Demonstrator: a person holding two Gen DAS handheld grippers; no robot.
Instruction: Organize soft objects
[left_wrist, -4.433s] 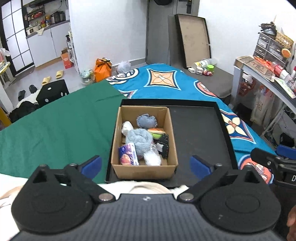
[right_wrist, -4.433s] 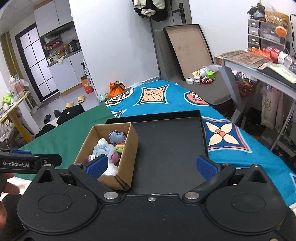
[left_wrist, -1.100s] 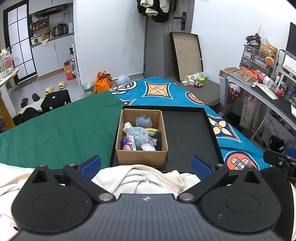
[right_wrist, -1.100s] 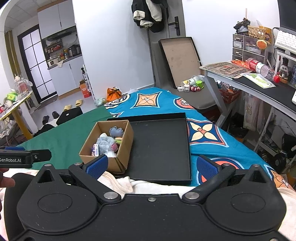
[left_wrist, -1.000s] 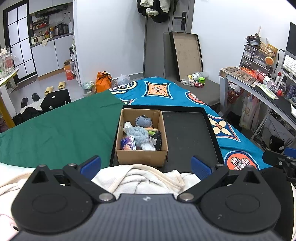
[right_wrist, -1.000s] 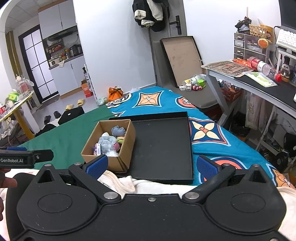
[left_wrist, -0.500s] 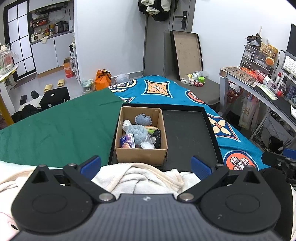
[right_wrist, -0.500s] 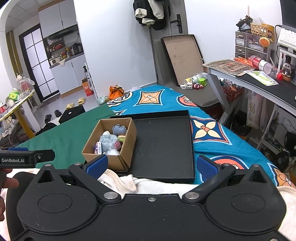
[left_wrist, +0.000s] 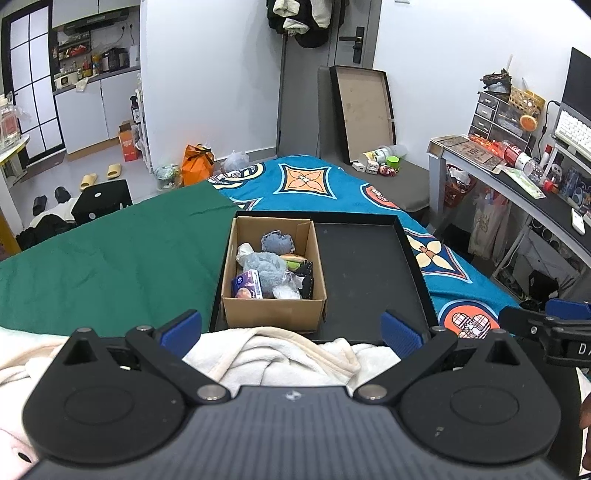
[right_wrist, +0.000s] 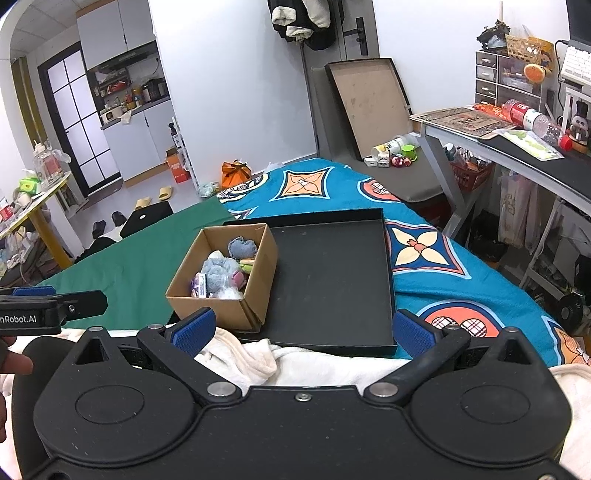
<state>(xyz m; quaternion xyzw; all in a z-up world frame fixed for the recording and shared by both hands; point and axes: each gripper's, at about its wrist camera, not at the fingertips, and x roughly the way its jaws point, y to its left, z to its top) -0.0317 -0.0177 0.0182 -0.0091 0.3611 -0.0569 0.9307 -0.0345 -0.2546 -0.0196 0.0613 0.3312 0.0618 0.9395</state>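
Task reads as not started, or already finished; I can't tell which; all the soft objects (left_wrist: 271, 269) sit heaped in the cardboard box (left_wrist: 273, 314), which stands in the left half of the black tray (left_wrist: 369, 273), against its left and near walls; the right half of the tray floor is bare. If sorting onto the tray is the goal, everything is left to do.

Left gripper (left_wrist: 291, 328) and right gripper (right_wrist: 301, 332): fingers spread wide, nothing between them; both hang back off the tray's near edge, over a white blanket (left_wrist: 280, 354).

Left view looks straight down into the box: tissue pack (left_wrist: 246, 283), grey heart-shaped cushion (left_wrist: 277, 242), burger-like toy (left_wrist: 293, 260). Right view shows the box from an angle, contents half hidden, but shows the tray's right wall and near-right corner better.
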